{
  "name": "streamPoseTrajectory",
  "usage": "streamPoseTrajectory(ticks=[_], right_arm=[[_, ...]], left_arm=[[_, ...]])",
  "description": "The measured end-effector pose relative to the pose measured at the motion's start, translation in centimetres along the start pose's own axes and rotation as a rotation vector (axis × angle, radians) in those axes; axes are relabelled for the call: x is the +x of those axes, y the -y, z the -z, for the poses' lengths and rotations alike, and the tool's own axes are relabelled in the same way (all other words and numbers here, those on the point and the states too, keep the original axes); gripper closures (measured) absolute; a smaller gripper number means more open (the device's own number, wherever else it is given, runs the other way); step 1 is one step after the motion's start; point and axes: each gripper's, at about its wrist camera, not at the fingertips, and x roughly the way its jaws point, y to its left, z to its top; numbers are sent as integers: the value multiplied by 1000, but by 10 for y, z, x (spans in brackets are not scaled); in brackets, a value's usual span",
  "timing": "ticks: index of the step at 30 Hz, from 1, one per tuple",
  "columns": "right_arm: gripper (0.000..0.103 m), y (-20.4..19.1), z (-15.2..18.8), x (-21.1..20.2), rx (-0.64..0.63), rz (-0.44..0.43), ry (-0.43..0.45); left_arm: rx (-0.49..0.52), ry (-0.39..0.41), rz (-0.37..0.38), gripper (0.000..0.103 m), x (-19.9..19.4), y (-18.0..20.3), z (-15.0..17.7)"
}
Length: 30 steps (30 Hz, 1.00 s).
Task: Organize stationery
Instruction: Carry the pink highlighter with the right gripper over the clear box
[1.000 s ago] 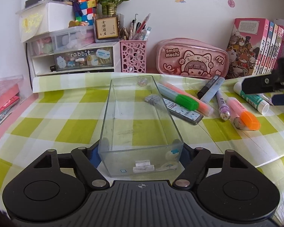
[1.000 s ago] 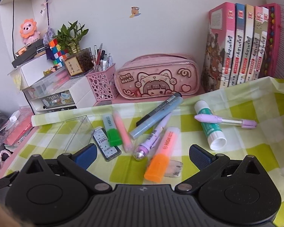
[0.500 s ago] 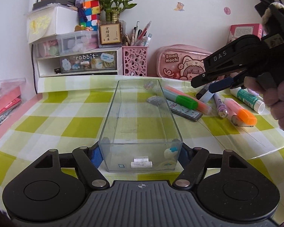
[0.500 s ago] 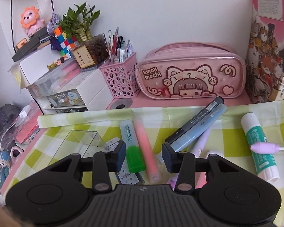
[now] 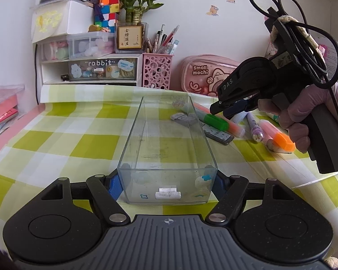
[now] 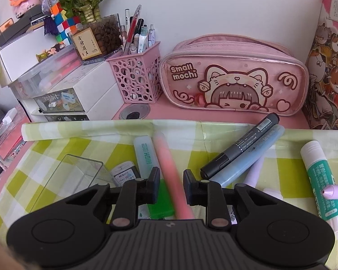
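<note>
Across the lower half of both views spreads a surface (image 5: 56, 144) covered by a green-and-white checked cloth, backed by a white wall (image 6: 214, 11) bearing small stickers. Along the wall, from upper left, stand white drawer units (image 5: 87, 67), a pink perforated pen holder (image 6: 135, 78), a pink "Small mochi" pencil case (image 6: 234, 78) and, at the right edge, upright books (image 6: 326, 67). At lower centre of the left view, the left gripper (image 5: 166, 185) has its jaws clenched on the near end of a clear rectangular plastic box (image 5: 166, 135). Right of the box lie loose markers. The right gripper (image 6: 170, 184) is closing its jaws around a pink highlighter (image 6: 166, 157) beside a green-capped highlighter (image 6: 146, 155), the pads not yet pressing it.
</note>
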Motion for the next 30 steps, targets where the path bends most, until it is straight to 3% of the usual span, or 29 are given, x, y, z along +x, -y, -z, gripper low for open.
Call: streamPoseTrajectory(ticks=[3, 14, 18, 21, 26, 30], right_arm=[[87, 2, 3, -3, 16, 29, -37], [87, 3, 46, -51, 168, 29, -91], [84, -14, 53, -62, 101, 41, -111], [71, -20, 48, -56, 56, 80, -96], [71, -23, 47, -42, 38, 108, -83], [82, -25, 53, -42, 24, 151, -19]], left_arm=[[1, -1, 1, 30, 0, 0, 1], [26, -6, -6, 30, -1, 3, 4], [49, 0, -10, 30, -2, 5, 6], [43, 5, -5, 30, -4, 5, 7], [25, 19, -3, 30, -4, 4, 8], [13, 31, -13, 30, -3, 9, 9]])
